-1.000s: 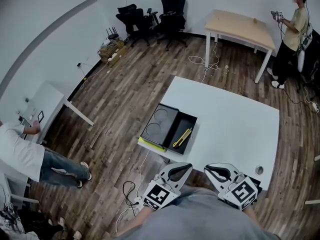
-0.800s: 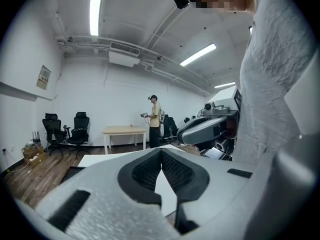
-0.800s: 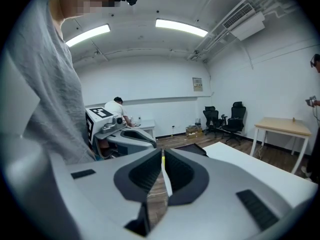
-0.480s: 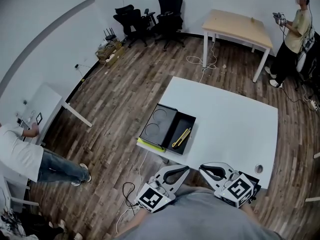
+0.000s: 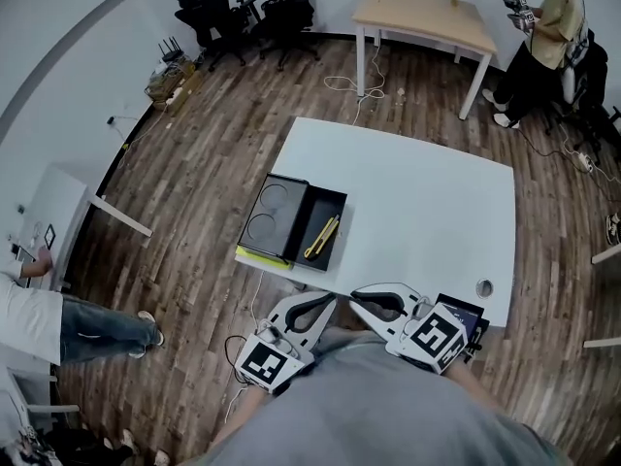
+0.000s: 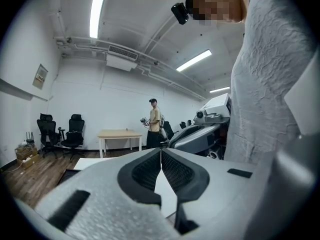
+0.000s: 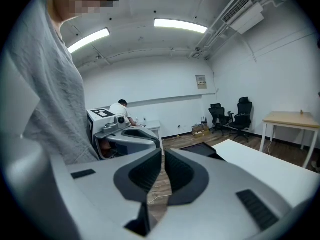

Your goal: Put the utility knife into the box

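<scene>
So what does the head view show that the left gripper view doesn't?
Head view only: the yellow utility knife lying inside the black box. Left gripper view only: the ceiling lights, and the left claw up close with its jaws pressed together. Both: the wooden table, black chairs and a standing person.

white tbl (image 5: 427,202) ctr | wood tbl (image 5: 417,13) far | chairs (image 5: 206,13) top-L | person (image 5: 539,37) top-R
</scene>
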Motion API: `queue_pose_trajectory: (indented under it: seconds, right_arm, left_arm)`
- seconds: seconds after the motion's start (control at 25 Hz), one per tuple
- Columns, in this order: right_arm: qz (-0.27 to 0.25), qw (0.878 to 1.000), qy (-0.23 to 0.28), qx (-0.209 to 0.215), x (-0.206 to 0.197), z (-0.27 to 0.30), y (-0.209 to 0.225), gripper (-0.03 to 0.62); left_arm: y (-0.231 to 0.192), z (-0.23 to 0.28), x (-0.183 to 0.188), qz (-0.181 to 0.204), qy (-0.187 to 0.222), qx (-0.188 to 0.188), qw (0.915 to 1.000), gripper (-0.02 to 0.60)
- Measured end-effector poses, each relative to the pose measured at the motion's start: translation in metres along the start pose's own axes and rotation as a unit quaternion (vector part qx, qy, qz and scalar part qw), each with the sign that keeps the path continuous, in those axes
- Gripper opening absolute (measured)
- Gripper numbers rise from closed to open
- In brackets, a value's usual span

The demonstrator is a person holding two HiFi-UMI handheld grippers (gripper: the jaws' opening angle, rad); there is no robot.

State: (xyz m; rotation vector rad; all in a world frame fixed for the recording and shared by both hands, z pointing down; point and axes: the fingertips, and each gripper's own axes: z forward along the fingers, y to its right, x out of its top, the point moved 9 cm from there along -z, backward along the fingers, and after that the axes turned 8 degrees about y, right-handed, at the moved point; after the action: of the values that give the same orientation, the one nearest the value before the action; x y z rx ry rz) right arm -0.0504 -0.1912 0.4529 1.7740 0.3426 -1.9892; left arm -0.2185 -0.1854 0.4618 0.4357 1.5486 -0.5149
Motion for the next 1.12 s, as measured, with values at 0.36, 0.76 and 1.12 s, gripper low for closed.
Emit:
queue_pose_trajectory:
  seconds: [0.36, 0.76, 1.12]
  right_arm:
    - [0.007, 1.000, -0.010, 0.016, -0.001, 0.007, -0.001, 0.031]
    - [0.005, 1.000, -0.025, -0.004, -0.003, -0.005, 0.003, 0.029]
    - [-0.001, 0.999, -0.033, -0.006, -0.001, -0.007, 0.003, 0.029]
  left_arm:
    - [0.000, 0.002, -0.001, 0.003, -0.009, -0.011, 0.9999, 0.018]
    - [0.003, 0.007, -0.005, 0.001, -0.009, -0.011, 0.9999, 0.018]
    - [0.002, 0.007, -0.011, 0.027, -0.014, -0.025, 0.9992, 0.018]
